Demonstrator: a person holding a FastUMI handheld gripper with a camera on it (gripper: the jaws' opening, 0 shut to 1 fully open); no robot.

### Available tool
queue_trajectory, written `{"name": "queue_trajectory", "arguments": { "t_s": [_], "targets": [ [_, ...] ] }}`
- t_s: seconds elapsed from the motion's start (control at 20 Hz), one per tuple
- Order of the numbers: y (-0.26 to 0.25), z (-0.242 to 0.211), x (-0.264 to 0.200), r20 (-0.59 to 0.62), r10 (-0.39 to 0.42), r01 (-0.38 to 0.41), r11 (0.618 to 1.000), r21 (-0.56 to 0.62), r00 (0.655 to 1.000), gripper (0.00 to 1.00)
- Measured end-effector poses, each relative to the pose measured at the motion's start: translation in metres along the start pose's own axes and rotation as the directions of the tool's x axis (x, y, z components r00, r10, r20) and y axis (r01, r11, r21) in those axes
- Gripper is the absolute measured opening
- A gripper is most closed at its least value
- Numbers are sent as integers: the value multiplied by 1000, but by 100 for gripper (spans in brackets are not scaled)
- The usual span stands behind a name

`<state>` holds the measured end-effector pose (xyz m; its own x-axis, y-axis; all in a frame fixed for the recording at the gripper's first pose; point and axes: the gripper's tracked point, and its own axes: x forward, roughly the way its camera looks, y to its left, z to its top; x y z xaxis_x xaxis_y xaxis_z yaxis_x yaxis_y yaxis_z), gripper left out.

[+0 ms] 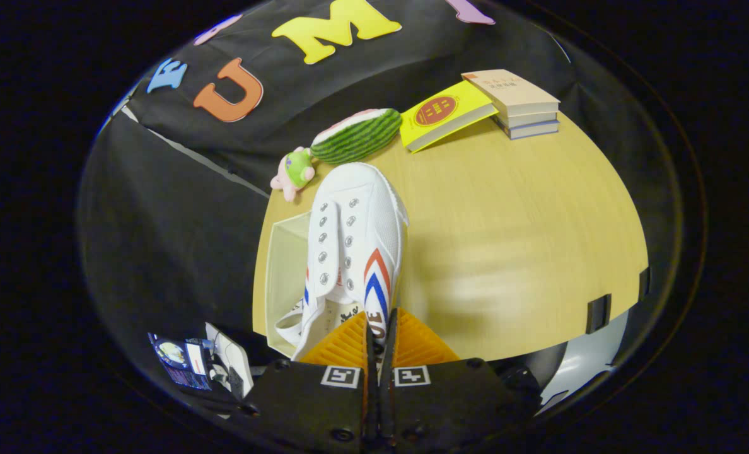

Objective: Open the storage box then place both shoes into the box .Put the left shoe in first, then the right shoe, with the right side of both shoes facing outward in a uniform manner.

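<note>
The gripper (381, 328) is clamped on the heel rim of the white shoe (352, 233), whose toe points ahead over the open storage box (286, 271) at the desk (507, 252) edge.

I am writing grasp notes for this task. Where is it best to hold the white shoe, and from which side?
Probably the thin side wall at the heel opening, from behind: the gripper pinches it there, the white shoe pointing away over the storage box.
</note>
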<state>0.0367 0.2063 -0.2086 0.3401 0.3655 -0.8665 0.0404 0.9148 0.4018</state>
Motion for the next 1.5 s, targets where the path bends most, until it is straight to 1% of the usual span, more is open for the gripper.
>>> {"name": "queue_trajectory", "arguments": {
  "t_s": [0.1,0.25,0.4,0.5,0.65,0.75,0.8,0.85,0.9,1.0,1.05,1.15,1.2,1.25,1.4,1.5],
  "targets": [
    [26,-8,11,3,4,-4,1000,8,1000,6],
    [53,-22,34,-28,15,-15,1000,5,999,6],
    [61,-30,54,-49,-8,10,999,34,999,6],
    [60,-28,64,-35,-34,36,997,61,999,6],
    [58,-27,65,-23,-45,47,995,85,999,6],
    [62,-28,67,-20,-27,28,997,77,999,12],
    [63,-28,67,-17,-21,22,997,78,1000,18],
    [63,-29,69,-15,-20,21,997,74,1000,21],
    [61,-31,70,-16,-25,26,998,62,1000,27],
    [58,-34,70,-23,-36,37,998,50,999,34],
    [57,-37,72,-29,-34,35,998,49,999,35],
    [64,-40,74,-40,3,0,998,64,999,41],
    [66,-39,69,-35,15,-13,998,55,999,39],
    [67,-38,68,-28,21,-20,999,36,999,40],
    [72,-25,57,53,39,-39,999,-10,998,47],
    [70,-14,51,114,38,-33,998,-46,993,49]
  ]
}}
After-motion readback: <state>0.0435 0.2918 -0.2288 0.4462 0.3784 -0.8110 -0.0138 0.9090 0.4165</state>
